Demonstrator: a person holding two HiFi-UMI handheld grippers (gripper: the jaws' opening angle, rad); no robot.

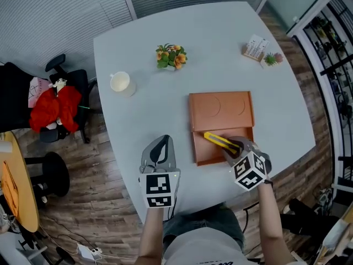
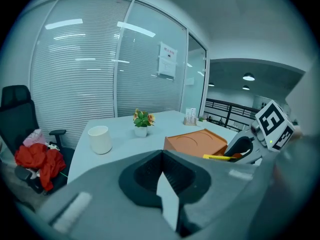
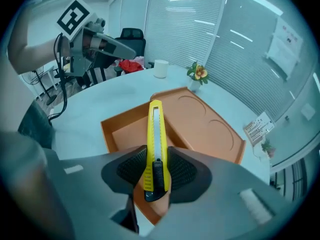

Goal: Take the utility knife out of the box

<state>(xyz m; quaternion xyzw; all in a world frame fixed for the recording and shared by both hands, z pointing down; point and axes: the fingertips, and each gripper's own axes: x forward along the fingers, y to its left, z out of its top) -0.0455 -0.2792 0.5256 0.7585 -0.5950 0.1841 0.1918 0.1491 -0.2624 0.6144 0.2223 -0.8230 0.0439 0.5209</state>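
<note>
The yellow utility knife (image 3: 154, 149) is clamped between the pads of my right gripper (image 3: 154, 171), its blade end pointing away over the open orange box (image 3: 122, 126). From the head view the utility knife (image 1: 222, 141) hangs above the orange box's tray (image 1: 206, 150), and the right gripper (image 1: 236, 148) is at the tray's near right corner. The box lid (image 1: 222, 109) lies flat behind the tray. My left gripper (image 1: 160, 152) is shut and holds nothing, hovering over the table left of the box. The left gripper view shows the box (image 2: 195, 144) and knife (image 2: 218, 157) to its right.
A white cup (image 1: 120, 83) stands at the table's left, a small potted flower (image 1: 171, 56) at the back middle, and a card stand (image 1: 255, 47) with a tiny plant (image 1: 271, 59) at the back right. A black chair with red cloth (image 1: 55, 107) is left of the pale table (image 1: 165, 109).
</note>
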